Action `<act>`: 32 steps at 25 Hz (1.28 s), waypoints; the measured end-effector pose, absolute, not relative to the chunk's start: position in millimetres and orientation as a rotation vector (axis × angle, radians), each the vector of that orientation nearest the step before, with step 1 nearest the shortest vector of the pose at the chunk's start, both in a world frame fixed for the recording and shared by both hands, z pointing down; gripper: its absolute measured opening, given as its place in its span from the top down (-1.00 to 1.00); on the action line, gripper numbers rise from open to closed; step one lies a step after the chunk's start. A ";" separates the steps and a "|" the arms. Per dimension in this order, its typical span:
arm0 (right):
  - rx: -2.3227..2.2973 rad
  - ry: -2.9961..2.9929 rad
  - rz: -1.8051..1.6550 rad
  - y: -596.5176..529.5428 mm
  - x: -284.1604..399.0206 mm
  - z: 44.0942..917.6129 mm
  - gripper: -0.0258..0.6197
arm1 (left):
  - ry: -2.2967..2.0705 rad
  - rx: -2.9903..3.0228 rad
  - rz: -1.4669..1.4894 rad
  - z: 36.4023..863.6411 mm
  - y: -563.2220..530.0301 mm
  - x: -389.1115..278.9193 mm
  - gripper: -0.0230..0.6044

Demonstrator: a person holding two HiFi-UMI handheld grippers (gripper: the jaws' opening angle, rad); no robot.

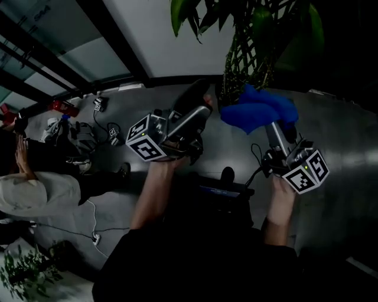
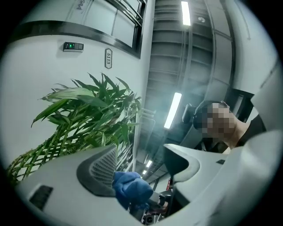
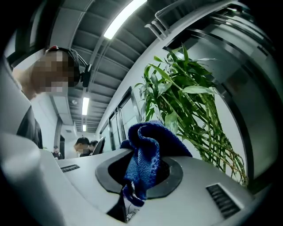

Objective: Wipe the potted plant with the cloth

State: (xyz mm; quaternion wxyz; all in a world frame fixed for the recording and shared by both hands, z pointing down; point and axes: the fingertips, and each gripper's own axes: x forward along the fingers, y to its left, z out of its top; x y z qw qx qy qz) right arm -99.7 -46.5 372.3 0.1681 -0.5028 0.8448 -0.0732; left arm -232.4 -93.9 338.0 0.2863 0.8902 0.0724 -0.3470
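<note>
Blue cloth point(image 1: 255, 110) is clamped in right hand-held gripper point(image 1: 273, 125) beside potted plant point(image 1: 251, 50) stems; left hand-held gripper point(image 1: 202, 101) is held open, empty

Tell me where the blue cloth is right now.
The blue knitted cloth is clamped in the right gripper, upper right in the head view, just below the green potted plant.

A small plate point(image 2: 108, 58) on the white wall point(image 2: 53, 70), at eleven o'clock in the left gripper view, appeared to read "5113"; lettering point(image 2: 81, 4) above was illegible.
</note>
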 end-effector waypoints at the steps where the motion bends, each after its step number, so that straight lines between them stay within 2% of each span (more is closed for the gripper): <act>1: -1.445 2.396 -0.215 -44.9 -107.3 374.7 0.69 | 0.205 2.374 -0.923 340.8 -93.4 -239.4 -0.14; 5: -1.470 2.358 -0.238 -39.3 -135.0 389.7 0.69 | 0.243 2.348 -0.910 361.1 -92.9 -262.8 -0.12; 9: -1.420 2.306 -0.275 -28.8 -134.6 393.4 0.69 | 0.263 2.322 -0.898 372.8 -85.8 -261.2 -0.12; 18: -1.251 2.360 -0.235 -15.4 -145.1 351.0 0.69 | 0.212 2.429 -0.834 337.7 -57.8 -257.0 -0.08; 32: -1.203 2.390 -0.222 8.2 -88.3 346.9 0.69 | 0.197 2.472 -0.757 334.1 -31.2 -190.9 -0.07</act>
